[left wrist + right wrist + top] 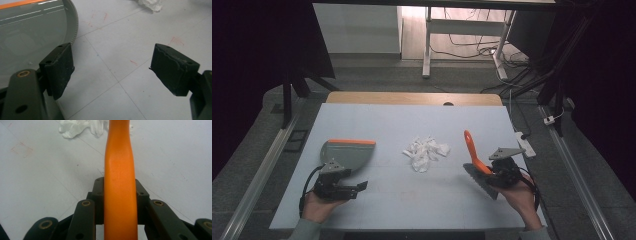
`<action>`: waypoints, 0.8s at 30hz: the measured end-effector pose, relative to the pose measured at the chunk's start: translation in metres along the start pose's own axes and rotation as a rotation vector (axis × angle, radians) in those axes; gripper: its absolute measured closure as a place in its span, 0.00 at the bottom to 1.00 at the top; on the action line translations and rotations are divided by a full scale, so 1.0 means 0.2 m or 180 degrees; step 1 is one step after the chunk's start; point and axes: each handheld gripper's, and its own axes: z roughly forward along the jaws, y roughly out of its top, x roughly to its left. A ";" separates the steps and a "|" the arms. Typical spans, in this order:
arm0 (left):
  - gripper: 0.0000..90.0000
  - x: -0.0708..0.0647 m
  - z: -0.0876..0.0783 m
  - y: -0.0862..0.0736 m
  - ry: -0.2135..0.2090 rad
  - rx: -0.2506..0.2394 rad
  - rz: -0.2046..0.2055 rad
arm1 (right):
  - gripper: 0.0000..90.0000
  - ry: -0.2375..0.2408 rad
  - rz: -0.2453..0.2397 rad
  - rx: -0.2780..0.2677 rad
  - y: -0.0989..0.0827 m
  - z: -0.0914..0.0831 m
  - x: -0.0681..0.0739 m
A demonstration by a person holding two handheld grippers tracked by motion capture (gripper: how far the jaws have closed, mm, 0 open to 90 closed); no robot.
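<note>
A small brush with an orange handle and dark grey bristles is being held near the right edge of the tabletop; the right gripper is clamping its jaws on the handle, which is rising tilted toward the far edge. In the right gripper view the handle is running smooth and slightly waisted between the closed jaws. The left gripper is hovering near the front left corner with its jaws spread wide, holding nothing. A grey dustpan with an orange lip is lying just beyond it. Crumpled white paper scraps are sitting at the centre.
</note>
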 end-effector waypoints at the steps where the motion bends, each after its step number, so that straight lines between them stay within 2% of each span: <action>1: 0.22 0.00 0.00 0.00 -0.0012 -0.0005 -0.0004 | 0.78 -0.0006 0.0005 -0.0003 0.00 0.00 0.00; 7: 0.22 0.00 -0.01 0.00 -0.0013 -0.0004 0.0054 | 0.78 0.0000 -0.0009 -0.0020 0.00 -0.01 0.00; 24: 0.22 -0.01 -0.01 0.02 -0.0094 0.0020 0.0090 | 0.78 -0.0006 0.0019 -0.0040 0.00 -0.02 -0.01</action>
